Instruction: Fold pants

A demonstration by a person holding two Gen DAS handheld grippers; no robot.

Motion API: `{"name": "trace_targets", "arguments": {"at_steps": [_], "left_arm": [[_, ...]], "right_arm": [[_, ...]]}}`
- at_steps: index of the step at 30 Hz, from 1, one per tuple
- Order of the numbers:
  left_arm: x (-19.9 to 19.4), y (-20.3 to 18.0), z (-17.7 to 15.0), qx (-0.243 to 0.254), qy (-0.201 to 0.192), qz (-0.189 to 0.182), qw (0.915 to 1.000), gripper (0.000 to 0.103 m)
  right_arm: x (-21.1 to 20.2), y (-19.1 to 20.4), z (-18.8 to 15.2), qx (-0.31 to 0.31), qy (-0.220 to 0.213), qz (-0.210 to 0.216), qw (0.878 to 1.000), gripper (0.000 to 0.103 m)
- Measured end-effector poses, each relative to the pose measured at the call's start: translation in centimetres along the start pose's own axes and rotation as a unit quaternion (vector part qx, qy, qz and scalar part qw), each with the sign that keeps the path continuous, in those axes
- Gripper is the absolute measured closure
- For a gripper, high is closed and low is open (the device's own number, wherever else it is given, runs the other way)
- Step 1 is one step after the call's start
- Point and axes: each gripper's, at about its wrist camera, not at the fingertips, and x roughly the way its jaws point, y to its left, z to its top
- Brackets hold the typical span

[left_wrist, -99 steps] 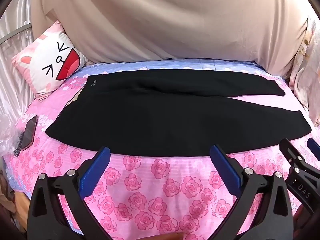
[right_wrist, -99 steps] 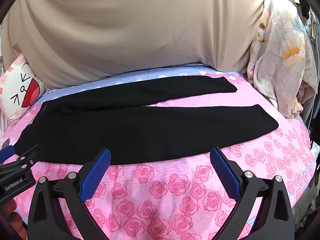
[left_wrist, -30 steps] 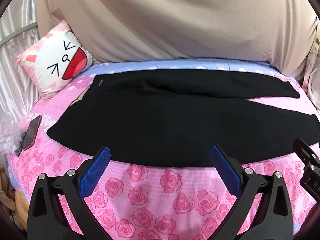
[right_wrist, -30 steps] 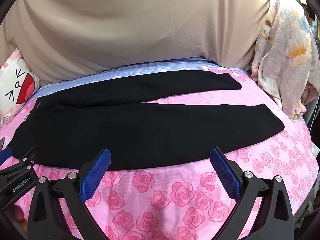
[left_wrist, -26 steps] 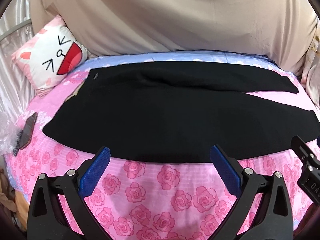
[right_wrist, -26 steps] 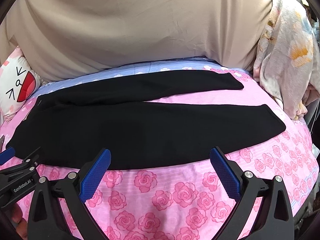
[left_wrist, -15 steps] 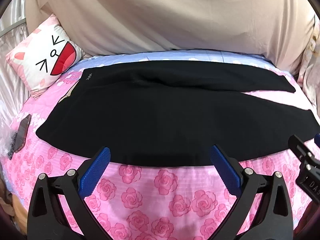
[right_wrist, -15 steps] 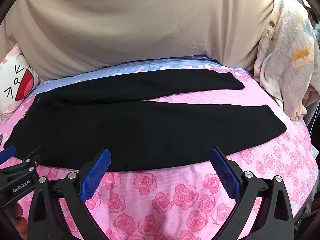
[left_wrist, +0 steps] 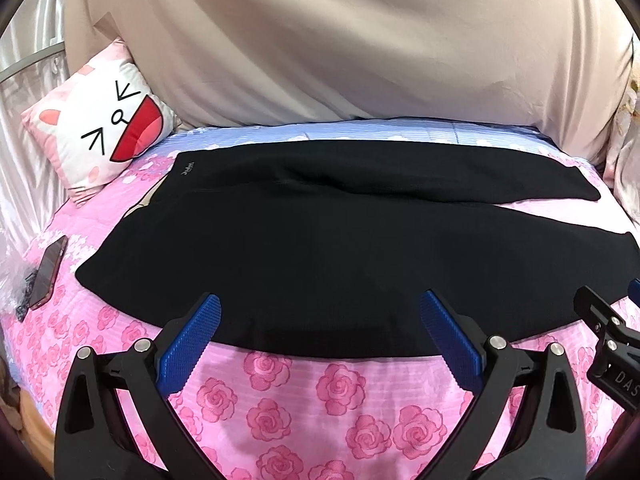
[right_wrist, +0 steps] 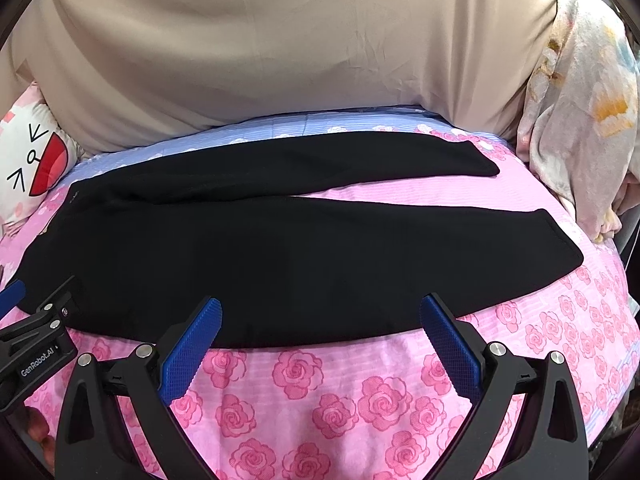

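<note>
Bed (left_wrist: pixel 340 392): pink rose-print cover.
Left tongs (left_wrist: pixel 320 332): released, hovering at the pants' near edge.
Right tongs (right_wrist: pixel 320 332): released, same edge, further right.
Pants (left_wrist: pixel 320 240): black, flat across bed, waist left, legs right.
Cat pillow (left_wrist: pixel 100 128): far left.

The black pants (left_wrist: pixel 320 240) lay flat on top of the bed, spread out wide and not folded. The waist end was on the left side, and a tiny light logo showed near its far corner. The two legs pointed to the right. They split apart like a skinny letter V, with a pink strip showing between them. The far leg looked thinner. The near leg looked wide, and its cuff end was rounded.
</note>
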Motion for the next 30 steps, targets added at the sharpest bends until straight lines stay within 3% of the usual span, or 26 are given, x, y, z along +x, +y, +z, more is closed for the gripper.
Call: {"name": "trace_targets", "arguments": {"at_steps": [3,6,8,11,15,17,19,22,23,26,30], "left_arm": [[0.3,0.1,0.0,0.0,-0.005,-0.008,1.0,0.005],[1.2,0.4,0.3,0.022,0.021,-0.047,0.9984,0.005],[2.3,0.6,0.3,0.041,0.058,-0.032,0.9969,0.005],[3.3,1.2,0.5,0.054,0.055,-0.007,0.997,0.005],[5.4,4.3,2.8,-0.003,0.063,-0.045,0.997,0.005],[7.2,6.2,4.4,-0.037,0.075,-0.058,0.9948,0.005],[9.4,8.6,6.5,-0.067,0.084,-0.048,0.993,0.005],[12.3,12.5,10.0,-0.087,0.064,-0.006,0.9942,0.005],[13.7,14.1,11.3,-0.088,0.066,0.024,0.9936,0.005],[17.1,18.4,14.2,-0.101,0.073,0.063,0.9902,0.005],[22.0,23.6,17.1,-0.095,0.084,0.103,0.9865,0.005]], "right_arm": [[0.6,-1.4,0.8,0.008,-0.01,0.03,0.999,0.005],[3.1,-7.3,3.9,0.048,-0.008,0.076,0.996,0.005],[5.4,-12.5,6.6,0.085,-0.013,0.064,0.994,0.005],[10.3,-20.6,11.5,0.126,-0.002,0.052,0.991,0.005],[17.0,-27.5,16.7,0.161,0.025,0.027,0.986,0.005],[20.4,-28.8,18.9,0.143,0.041,0.002,0.989,0.005],[23.9,-29.4,20.7,0.129,0.055,-0.001,0.99,0.006],[28.0,-30.2,21.8,0.144,0.079,0.003,0.986,0.006],[29.0,-30.6,22.0,0.149,0.086,0.001,0.985,0.006],[31.8,-30.2,21.7,0.151,0.114,0.001,0.982,0.005],[32.4,-28.7,21.7,0.093,0.121,-0.031,0.988,0.005]]}}
